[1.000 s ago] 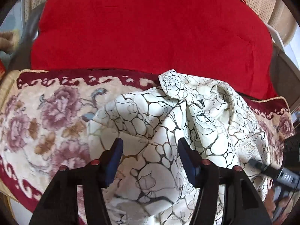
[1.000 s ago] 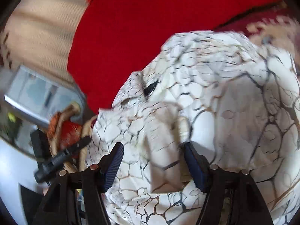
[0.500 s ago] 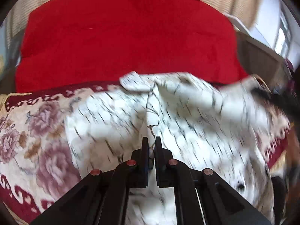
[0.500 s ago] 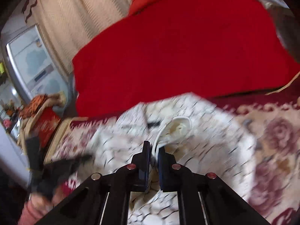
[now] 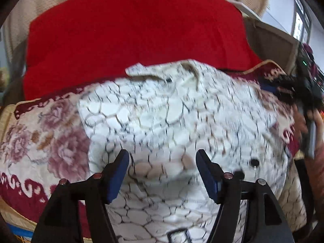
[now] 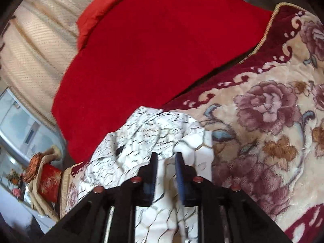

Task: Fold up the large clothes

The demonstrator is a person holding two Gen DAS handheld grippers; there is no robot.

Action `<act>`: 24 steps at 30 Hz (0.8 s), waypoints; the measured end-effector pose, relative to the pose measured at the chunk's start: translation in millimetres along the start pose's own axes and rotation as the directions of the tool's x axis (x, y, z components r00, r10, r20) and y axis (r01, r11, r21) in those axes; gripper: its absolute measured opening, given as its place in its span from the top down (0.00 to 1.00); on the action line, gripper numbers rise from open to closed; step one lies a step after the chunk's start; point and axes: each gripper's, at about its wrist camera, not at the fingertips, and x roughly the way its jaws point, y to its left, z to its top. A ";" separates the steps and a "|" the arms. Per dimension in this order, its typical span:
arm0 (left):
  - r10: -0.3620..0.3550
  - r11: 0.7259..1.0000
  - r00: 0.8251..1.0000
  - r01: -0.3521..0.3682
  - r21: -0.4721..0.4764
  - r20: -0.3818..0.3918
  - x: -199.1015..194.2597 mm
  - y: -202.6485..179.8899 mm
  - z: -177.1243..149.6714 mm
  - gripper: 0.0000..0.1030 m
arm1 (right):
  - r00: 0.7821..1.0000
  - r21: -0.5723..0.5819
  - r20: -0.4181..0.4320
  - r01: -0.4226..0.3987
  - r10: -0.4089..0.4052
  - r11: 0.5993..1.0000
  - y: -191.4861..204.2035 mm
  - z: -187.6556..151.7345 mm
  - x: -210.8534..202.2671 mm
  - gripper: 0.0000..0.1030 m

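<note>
Left claw (image 5: 162, 172) opening wide, right claw (image 6: 165, 169) opening narrowly — both grip nothing above the shirt (image 5: 172, 117).

Red blanket (image 5: 131, 30) above floral blanket (image 6: 263, 121) (cream curtain (image 6: 40, 40) behind, probably).

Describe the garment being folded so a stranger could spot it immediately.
Find the big red blanket at the back; in front of it lies a cream floral blanket with a maroon border. On that lies the garment: white, covered in a thin dark crackle pattern, unlike the rose print beneath it.
</note>
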 end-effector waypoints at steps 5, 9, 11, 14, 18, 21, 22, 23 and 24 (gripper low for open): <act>0.082 0.995 0.995 -0.085 -0.053 -0.057 26.5 -14.9 2.9 0.23 | 0.996 -0.102 0.026 -0.085 0.089 0.991 28.5 -23.7 -15.9 0.29; 0.192 0.981 0.973 -0.194 -0.002 -0.130 61.4 -35.7 -8.1 0.23 | 0.999 -0.244 -0.022 -0.032 0.028 0.969 47.4 -49.3 -7.4 0.41; 0.234 0.972 0.966 -0.233 0.027 -0.113 66.0 -43.8 -12.9 0.23 | 0.995 -0.293 -0.078 0.035 -0.060 0.955 45.8 -60.2 10.9 0.52; 0.283 0.959 0.955 -0.280 0.049 -0.088 64.9 -50.8 -14.4 0.23 | 0.978 -0.321 -0.142 0.102 -0.154 0.942 34.4 -69.6 34.7 0.63; 0.297 0.955 0.951 -0.295 0.045 -0.084 65.3 -51.8 -13.0 0.23 | 0.992 -0.320 -0.077 0.075 -0.104 0.944 40.0 -65.0 19.0 0.61; 0.309 0.951 0.948 -0.306 0.043 -0.076 64.8 -53.1 -12.8 0.23 | 0.999 -0.368 0.017 0.050 -0.047 0.929 56.2 -66.4 -4.5 0.61; 0.315 0.949 0.946 -0.312 0.047 -0.073 64.9 -53.8 -13.1 0.23 | 0.998 -0.386 0.045 0.046 -0.031 0.921 61.3 -67.6 -10.3 0.61; 0.320 0.947 0.945 -0.317 0.050 -0.071 64.4 -56.3 -13.7 0.23 | 0.997 -0.411 0.075 0.043 -0.014 0.911 67.3 -69.9 -15.6 0.61; 0.324 0.946 0.943 -0.321 0.051 -0.070 64.8 -56.5 -13.8 0.23 | 0.996 -0.425 0.086 0.045 -0.009 0.904 72.7 -70.4 -18.1 0.61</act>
